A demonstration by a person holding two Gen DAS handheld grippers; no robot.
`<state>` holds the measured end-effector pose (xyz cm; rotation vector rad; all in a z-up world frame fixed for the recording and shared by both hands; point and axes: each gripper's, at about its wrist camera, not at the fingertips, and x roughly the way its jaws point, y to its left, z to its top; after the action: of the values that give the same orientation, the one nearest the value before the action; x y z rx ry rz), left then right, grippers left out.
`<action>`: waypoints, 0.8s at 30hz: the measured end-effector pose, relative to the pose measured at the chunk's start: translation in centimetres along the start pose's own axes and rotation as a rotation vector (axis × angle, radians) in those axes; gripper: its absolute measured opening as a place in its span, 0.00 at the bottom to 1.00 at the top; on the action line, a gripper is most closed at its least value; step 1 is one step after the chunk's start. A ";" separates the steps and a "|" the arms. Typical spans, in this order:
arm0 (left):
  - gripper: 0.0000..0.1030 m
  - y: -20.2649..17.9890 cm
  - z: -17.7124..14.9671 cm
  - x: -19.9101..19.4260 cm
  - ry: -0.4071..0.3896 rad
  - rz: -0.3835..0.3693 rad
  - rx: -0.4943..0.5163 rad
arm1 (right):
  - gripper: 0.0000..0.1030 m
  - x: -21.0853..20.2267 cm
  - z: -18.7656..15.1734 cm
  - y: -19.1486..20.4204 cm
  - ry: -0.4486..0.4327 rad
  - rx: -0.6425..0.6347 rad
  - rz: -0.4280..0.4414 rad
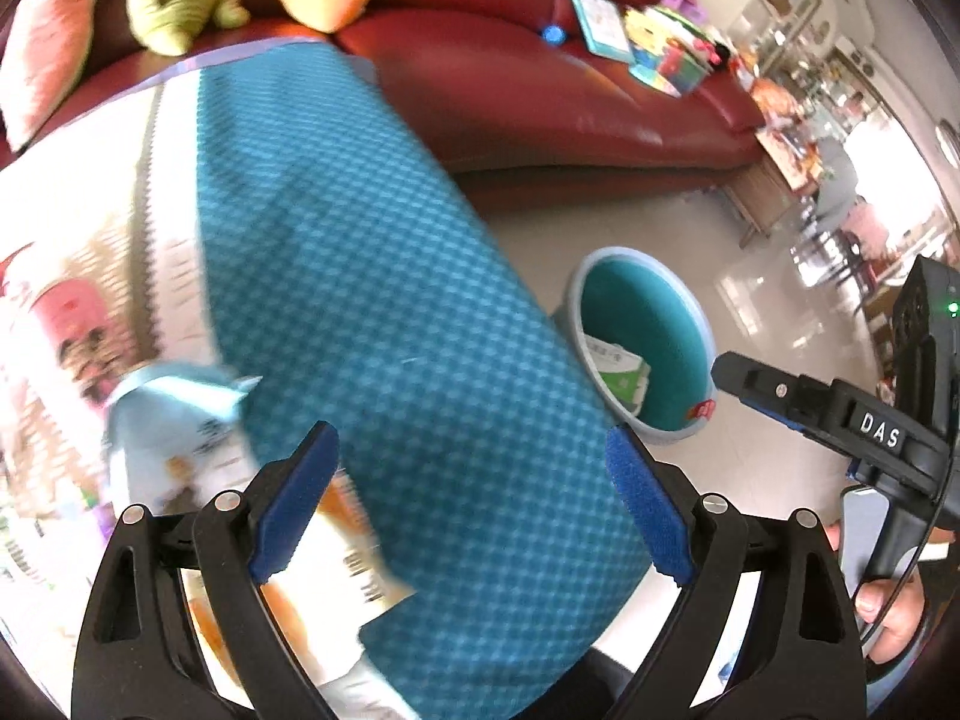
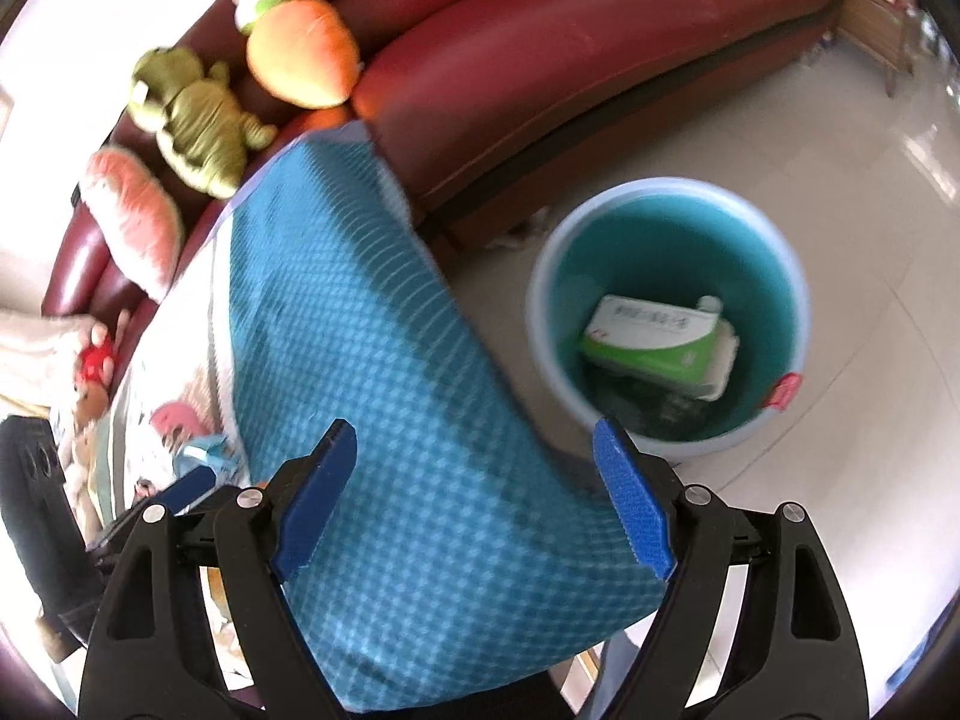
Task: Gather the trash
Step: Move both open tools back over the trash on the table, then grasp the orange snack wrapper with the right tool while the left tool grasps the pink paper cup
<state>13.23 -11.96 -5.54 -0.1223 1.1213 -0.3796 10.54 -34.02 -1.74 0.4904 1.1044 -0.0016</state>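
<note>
The bin (image 2: 666, 312) is seen standing on the floor (image 2: 858, 252) with its mouth uncovered from above; a green-and-white box (image 2: 657, 339) takes up part of its bottom. The desk (image 2: 384, 372), draped in blue checked cloth, reaches to just beside the bin's near rim. The red sofa (image 2: 540, 60) closes off the far side. Bare floor lies open to the right of the bin.

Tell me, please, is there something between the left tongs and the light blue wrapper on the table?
Nothing visible blocks it. The light blue wrapper lies on the tablecloth, up and left of the open left tongs. An orange-and-white packet lies just beneath the left finger, beside that line rather than across it. The picture is blurred.
</note>
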 end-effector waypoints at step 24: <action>0.88 19.1 -4.7 -8.7 -0.097 0.049 -0.257 | 0.75 8.9 -7.9 18.3 0.284 -0.280 0.020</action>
<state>10.25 9.31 -5.55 -0.3356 1.0715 -0.1822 12.31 -12.58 -5.24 0.2533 1.3530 0.2434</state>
